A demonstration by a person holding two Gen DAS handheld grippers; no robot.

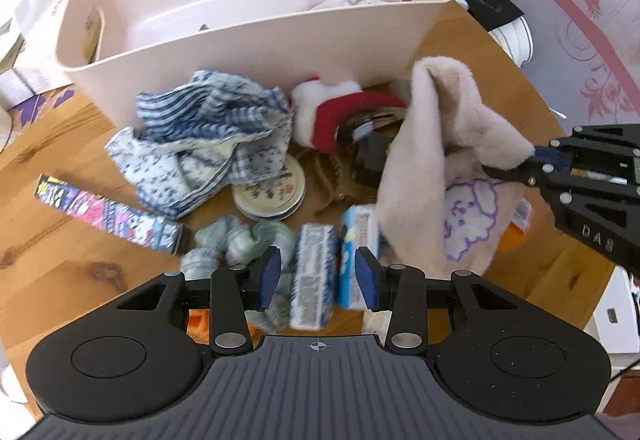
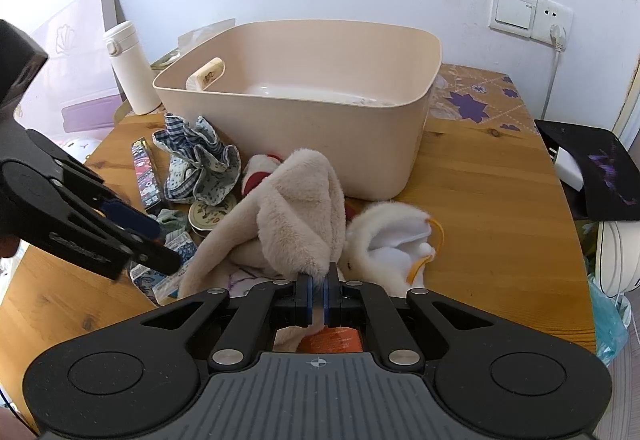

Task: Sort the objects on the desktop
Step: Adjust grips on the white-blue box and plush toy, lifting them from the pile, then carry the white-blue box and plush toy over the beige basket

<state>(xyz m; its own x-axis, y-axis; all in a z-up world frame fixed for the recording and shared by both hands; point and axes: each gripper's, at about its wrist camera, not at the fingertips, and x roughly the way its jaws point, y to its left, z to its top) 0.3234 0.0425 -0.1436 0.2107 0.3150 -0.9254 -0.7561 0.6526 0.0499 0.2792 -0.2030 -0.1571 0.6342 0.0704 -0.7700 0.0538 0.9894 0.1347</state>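
While right claw [image 2: 318, 298] pinches fleece cloth's [image 2: 296, 208] edge, left claw [image 1: 317, 282] gapes.

Clutter heaped in front of a pale pink bin [image 2: 304, 144] on the wooden desk [image 2: 488, 200].

The bin stands toward the desk's back edge. A beige plush cloth [image 2: 296, 212] is lifted by one corner, draping down. A crumpled blue-and-white patterned cloth [image 1: 200, 136] touches the bin's front wall, beside a red-and-white plush piece [image 1: 328, 112]. A round floral tin [image 1: 270, 190] lies flat. Nearer the front edge lie a long colourful box [image 1: 108, 214], a blue-grey knit bundle [image 1: 236, 244] and two small cartons [image 1: 314, 276].
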